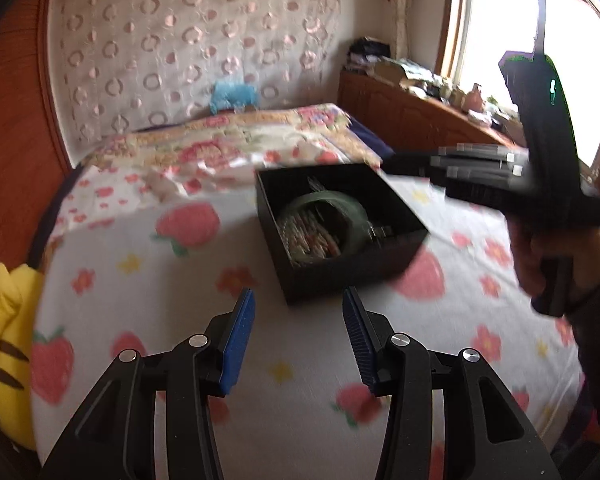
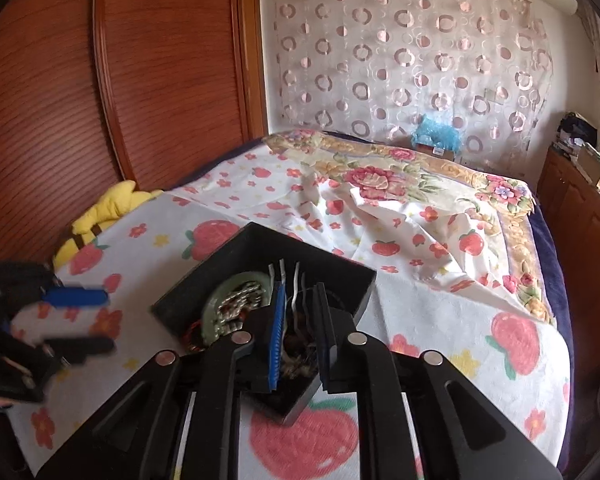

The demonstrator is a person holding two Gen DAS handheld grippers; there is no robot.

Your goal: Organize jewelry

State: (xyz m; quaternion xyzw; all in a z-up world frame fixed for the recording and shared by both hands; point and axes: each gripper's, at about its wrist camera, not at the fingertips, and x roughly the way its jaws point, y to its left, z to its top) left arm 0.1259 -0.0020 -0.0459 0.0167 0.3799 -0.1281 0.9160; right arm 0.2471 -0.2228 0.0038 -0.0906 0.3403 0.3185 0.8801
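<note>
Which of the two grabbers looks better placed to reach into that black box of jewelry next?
The right gripper, probably. Its tips hang over the black box, just above the jewelry. The left gripper sits open over the strawberry bedspread, short of the box.

Right gripper (image 2: 300,304), jaws slightly apart, over jewelry-filled black box (image 2: 204,280) on strawberry-print bedspread (image 2: 480,300).

Strawberry bedsheet (image 1: 148,280), yellow plush (image 1: 8,344), prob. curtain (image 2: 400,52).

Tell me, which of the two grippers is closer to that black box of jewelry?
Right. The right gripper hangs directly over the black box, fingertips above its contents. The left gripper hovers over the strawberry sheet, short of the box.
</note>
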